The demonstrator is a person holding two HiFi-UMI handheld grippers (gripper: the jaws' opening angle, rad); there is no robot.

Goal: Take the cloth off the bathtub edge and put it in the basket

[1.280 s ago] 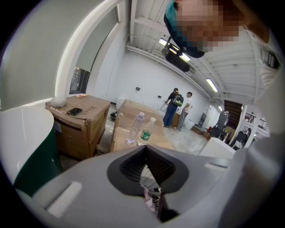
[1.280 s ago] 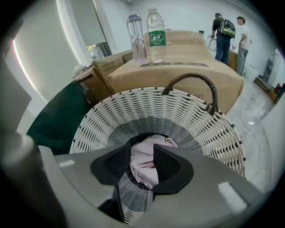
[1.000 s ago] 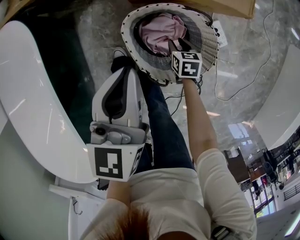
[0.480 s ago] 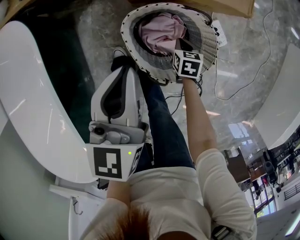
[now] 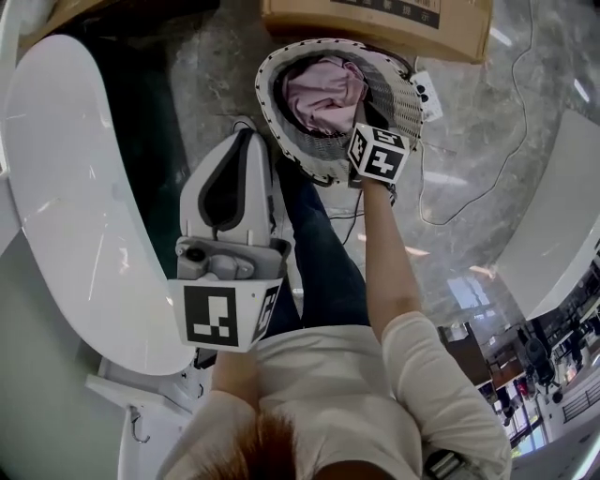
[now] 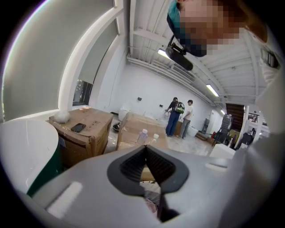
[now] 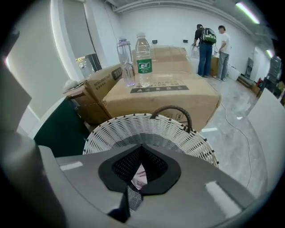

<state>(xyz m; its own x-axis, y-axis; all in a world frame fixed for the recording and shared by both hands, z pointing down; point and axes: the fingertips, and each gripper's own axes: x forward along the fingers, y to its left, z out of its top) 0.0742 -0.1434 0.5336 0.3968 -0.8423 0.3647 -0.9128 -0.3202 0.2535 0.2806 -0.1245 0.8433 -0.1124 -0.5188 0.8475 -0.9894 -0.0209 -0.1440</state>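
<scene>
The pink cloth (image 5: 323, 89) lies bunched inside the white woven basket (image 5: 281, 131) on the marble floor, well clear of the white bathtub (image 5: 66, 216) at the left. A second ago the right gripper (image 5: 357, 106) reached down into the basket with its tips by the cloth. Now it has risen and sits over the near rim, with the cloth left behind below it. In the right gripper view its jaws meet at the tips and clamp nothing, and a strip of cloth (image 7: 139, 176) and basket weave (image 7: 147, 127) shows through the gap behind them.

The left gripper (image 5: 246, 133) has also come up a little, beside the person's leg and between tub and basket. Its jaws are pressed together and empty.

The whole view has shifted. The basket sits lower in the head view than before, and more of the cardboard box (image 5: 375, 21) now shows beyond it.
</scene>
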